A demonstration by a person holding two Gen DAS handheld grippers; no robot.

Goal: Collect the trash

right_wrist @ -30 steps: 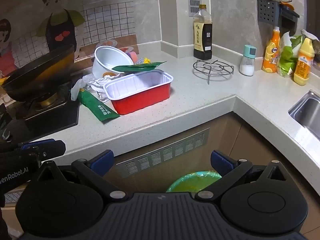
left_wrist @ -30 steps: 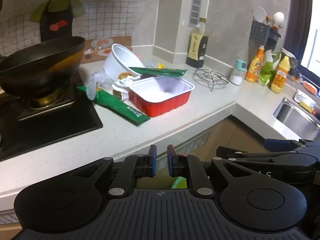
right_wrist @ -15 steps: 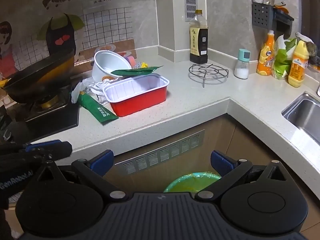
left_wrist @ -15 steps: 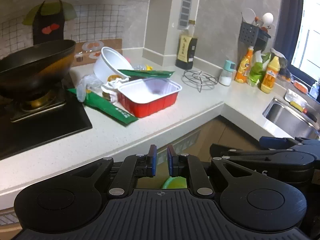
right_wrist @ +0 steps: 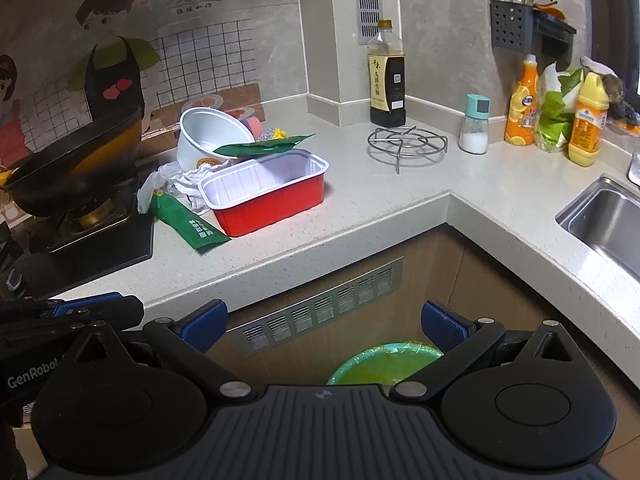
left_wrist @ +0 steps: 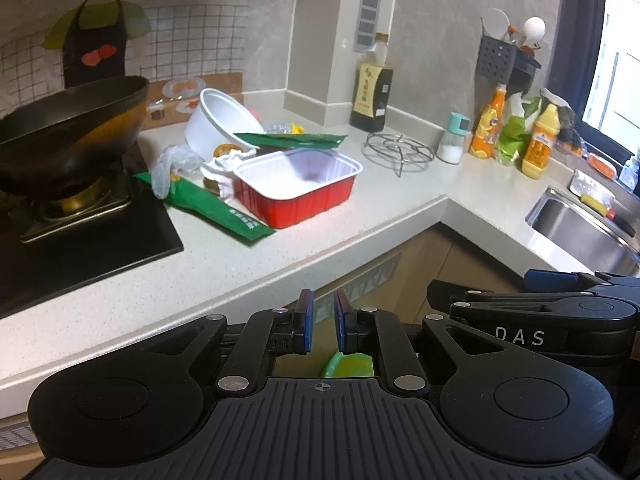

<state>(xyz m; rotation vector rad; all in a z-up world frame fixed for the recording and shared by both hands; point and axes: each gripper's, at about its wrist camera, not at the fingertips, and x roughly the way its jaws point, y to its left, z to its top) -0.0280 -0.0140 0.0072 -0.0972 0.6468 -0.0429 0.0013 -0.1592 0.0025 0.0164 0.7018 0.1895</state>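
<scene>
1. Trash sits in one heap on the tabletop (right_wrist: 360,216) near the stove (right_wrist: 100,248): a red foil tray (right_wrist: 266,196), a white bowl (right_wrist: 208,136) tipped on its side behind it, a long green packet (right_wrist: 188,224) lying flat toward the front edge, a second green packet (right_wrist: 264,147) across the tray's back rim, and crumpled white plastic (right_wrist: 180,180) between them.
2. Since a second ago the heap has not shifted; in my left view the whole scene has slid slightly lower and more of the window side shows.
3. My left jaws (left_wrist: 321,328) are nearly together with only a thin gap and nothing between them; my right jaws (right_wrist: 324,322) stand wide apart and empty.
4. Both hang off the tabletop's front edge, in front of the cabinet; the heap lies ahead and to the left of both, well apart from them.
5. A green-lined bin (right_wrist: 386,364) stands on the floor below, just under my right jaws.
6. Bare tabletop runs from the tray to the front edge and right toward the inner corner; a wire trivet (right_wrist: 406,146), a dark bottle (right_wrist: 387,76) and a shaker (right_wrist: 474,124) stand toward the back wall, and the sink (right_wrist: 604,216) is at the right end.
7. A black wok (right_wrist: 76,160) on the stove leans close over the heap's left side.
</scene>
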